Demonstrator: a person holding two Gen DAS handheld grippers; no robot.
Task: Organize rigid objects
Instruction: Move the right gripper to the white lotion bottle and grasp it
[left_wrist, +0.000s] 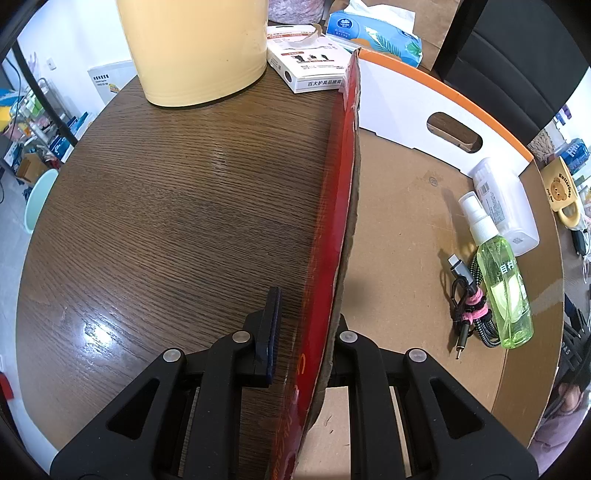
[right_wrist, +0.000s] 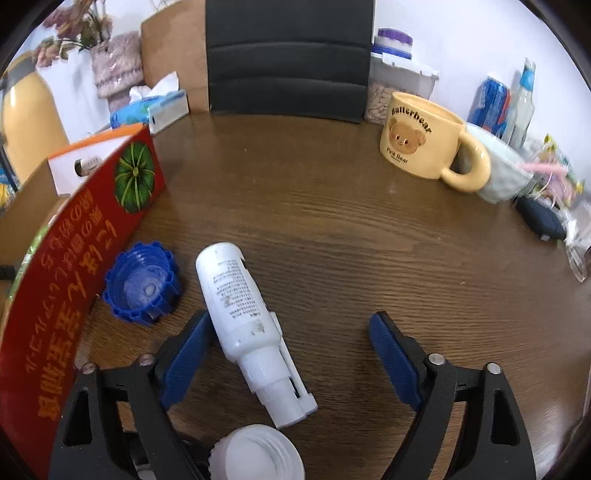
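While the left tool (left_wrist: 295, 328) pinches the red outer wall of the cardboard box (left_wrist: 341, 192), seemingly to keep that box steady as a place for things to go, the right tool (right_wrist: 291, 354) stands with its blue pads spread wide over the wooden tabletop (right_wrist: 332, 221). Its jaws bracket the white spray bottle (right_wrist: 240, 310), which lies on its side with the nozzle end toward the camera; the left pad is just beside the bottle's body, the right pad well apart from it, so nothing is gripped yet. That bottle is opaque white plastic with small grey print and a few scuffs near the shoulder; hard and smooth, it would probably roll if nudged. A blue ribbed cap (right_wrist: 142, 282) rests against the box's outside wall, and a white cap (right_wrist: 256, 454) sits near the camera. Already inside the box lie a green spray bottle (left_wrist: 504, 284), a bundled cable (left_wrist: 469, 299) and a frosted white container (left_wrist: 502, 206).
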